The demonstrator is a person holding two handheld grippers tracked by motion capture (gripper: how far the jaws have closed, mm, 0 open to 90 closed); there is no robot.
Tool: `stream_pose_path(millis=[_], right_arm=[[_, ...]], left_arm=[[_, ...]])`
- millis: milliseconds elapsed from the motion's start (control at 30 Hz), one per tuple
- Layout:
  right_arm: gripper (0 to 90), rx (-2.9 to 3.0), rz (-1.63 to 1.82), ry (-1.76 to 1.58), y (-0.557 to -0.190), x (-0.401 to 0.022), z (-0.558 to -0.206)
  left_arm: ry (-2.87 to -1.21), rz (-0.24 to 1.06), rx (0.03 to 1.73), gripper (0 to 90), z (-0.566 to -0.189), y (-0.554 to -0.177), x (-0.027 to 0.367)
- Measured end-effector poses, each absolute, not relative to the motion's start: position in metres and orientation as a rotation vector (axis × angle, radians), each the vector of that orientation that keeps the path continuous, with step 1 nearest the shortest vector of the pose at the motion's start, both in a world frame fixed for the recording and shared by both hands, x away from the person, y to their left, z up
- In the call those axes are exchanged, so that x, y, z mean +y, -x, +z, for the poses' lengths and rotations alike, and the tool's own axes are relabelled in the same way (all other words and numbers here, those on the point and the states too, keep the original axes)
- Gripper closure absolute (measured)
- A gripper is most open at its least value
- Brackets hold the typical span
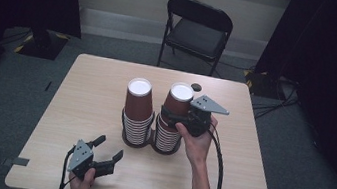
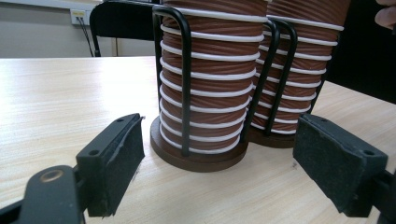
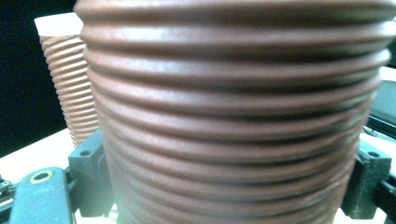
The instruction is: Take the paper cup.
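Note:
Two stacks of upside-down brown ribbed paper cups stand in a black wire holder [image 1: 150, 145] at the table's middle: a left stack [image 1: 138, 110] and a right stack [image 1: 167, 136]. My right gripper [image 1: 174, 111] is shut on the top cup [image 1: 179, 97] of the right stack, with a jaw on each side. Up close, that cup [image 3: 233, 93] sits between the pads of the right gripper [image 3: 229, 186], and the left stack [image 3: 65, 79] stands behind. My left gripper [image 1: 109, 147] rests open near the front left, empty. Its view shows the left gripper [image 2: 219, 158] facing the holder's wire [image 2: 186, 79].
The wooden table [image 1: 91, 93] has a small dark round object [image 1: 196, 86] behind the right stack. A black folding chair [image 1: 197, 28] stands beyond the far edge. Dark curtains hang at both sides, and cables lie on the floor at the right.

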State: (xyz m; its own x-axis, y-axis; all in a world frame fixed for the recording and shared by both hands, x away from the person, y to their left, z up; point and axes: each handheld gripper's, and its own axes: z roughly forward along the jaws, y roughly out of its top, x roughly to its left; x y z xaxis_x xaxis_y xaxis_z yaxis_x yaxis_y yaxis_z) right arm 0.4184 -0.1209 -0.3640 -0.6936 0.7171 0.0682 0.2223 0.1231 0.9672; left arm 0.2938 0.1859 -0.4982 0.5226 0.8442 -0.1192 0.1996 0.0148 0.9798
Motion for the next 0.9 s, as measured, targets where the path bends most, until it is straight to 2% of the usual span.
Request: stream_pose_path(millis=[900], right_arm=[[12.8, 1.931, 1.678, -0.877, -0.417, -0.123, -0.343]], left_arm=[[-1.499, 0.637, 0.929, 16.2, -0.499, -0.293, 0.186]])
